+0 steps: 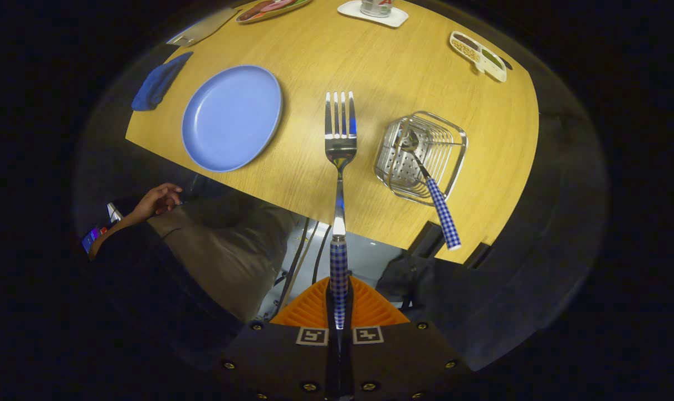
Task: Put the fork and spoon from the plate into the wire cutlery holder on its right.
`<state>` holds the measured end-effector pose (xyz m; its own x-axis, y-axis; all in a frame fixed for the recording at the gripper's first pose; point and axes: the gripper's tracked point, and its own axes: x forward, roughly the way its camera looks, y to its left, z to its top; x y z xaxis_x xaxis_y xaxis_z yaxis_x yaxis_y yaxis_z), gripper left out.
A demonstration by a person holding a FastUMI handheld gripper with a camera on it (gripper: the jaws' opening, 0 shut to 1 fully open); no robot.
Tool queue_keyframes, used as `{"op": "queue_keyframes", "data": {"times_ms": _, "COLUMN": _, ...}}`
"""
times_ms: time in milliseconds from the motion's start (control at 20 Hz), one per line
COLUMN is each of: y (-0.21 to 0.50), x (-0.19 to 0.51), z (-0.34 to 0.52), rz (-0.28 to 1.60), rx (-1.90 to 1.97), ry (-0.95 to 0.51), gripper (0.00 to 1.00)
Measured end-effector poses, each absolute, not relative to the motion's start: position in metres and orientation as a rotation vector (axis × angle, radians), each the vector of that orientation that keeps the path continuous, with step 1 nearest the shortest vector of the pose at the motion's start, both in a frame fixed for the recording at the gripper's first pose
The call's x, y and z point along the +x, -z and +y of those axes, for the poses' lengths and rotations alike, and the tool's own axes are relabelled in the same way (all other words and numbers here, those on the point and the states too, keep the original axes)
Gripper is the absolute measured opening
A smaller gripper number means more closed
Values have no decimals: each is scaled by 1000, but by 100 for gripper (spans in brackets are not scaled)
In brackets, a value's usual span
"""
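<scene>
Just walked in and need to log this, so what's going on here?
The hand-held gripper is shut on the checked handle of a fork, holding it above the wooden table between the empty blue plate and the wire cutlery holder. The spoon already stands in the holder.

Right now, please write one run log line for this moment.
fingers: shut on fork | fork: held above table | spoon: in holder | plate: bare

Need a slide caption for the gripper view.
Gripper shut on fork above the table; spoon already in wire holder, blue plate empty.
</scene>
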<state>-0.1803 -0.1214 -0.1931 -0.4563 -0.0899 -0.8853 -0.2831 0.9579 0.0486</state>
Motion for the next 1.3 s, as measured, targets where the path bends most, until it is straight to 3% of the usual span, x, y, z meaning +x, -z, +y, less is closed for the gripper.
{"op": "queue_keyframes", "data": {"times_ms": 550, "y": 185, "x": -185, "z": -156, "rz": 2233, "rx": -114, "ry": -139, "gripper": 2}}
{"op": "queue_keyframes", "data": {"times_ms": 1300, "y": 203, "x": -136, "z": -190, "rz": 2431, "rx": -386, "ry": -79, "gripper": 2}}
